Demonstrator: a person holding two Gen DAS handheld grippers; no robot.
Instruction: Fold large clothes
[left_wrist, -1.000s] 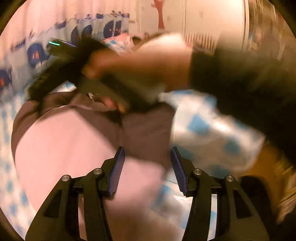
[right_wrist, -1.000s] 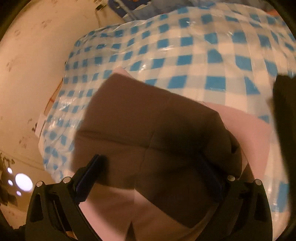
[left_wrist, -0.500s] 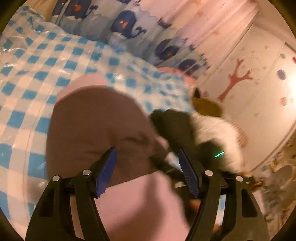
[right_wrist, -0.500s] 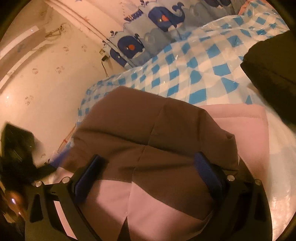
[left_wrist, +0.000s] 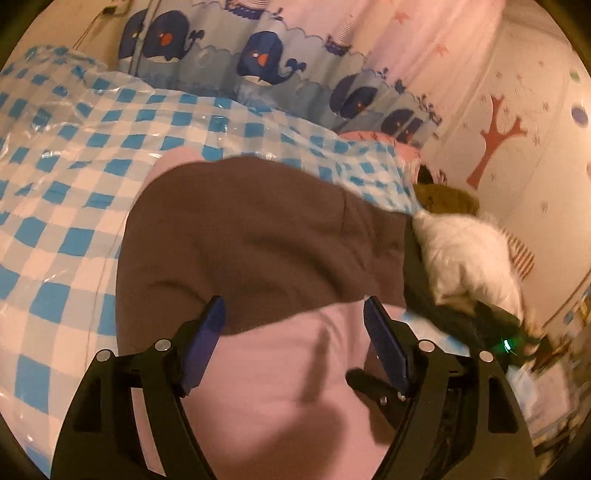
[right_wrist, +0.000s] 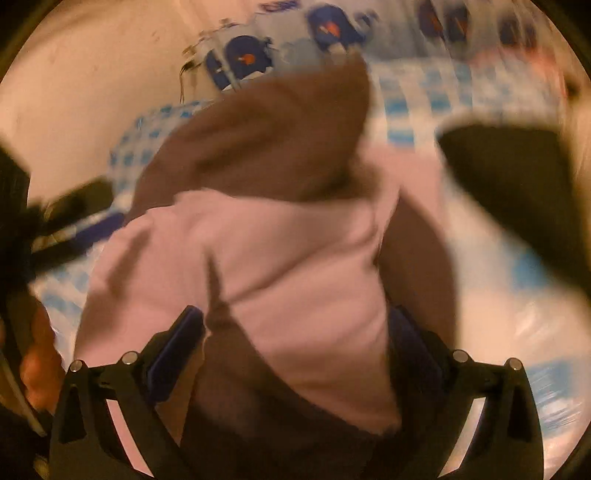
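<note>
A large brown and pink garment lies bunched on a bed with a blue checked cover. My left gripper hovers low over the seam where brown meets pink. Its jaws are opening, and the cloth lies under them with neither pad pressing it. In the blurred right wrist view, my right gripper stands wide with a thick bundle of the garment filling the gap. Pink cloth drapes over its right finger. The left wrist view shows a green light on the right tool at the garment's right edge.
A whale-print curtain hangs behind the bed. A white fluffy sleeve is on the right of the left wrist view. A dark shape lies right of the garment. A hand and a blurred dark tool are at the left.
The left view swung from the person's arm to the bed and its jaws widened. The garment stayed between the right jaws as they travelled; pink cloth now lies over the brown.
</note>
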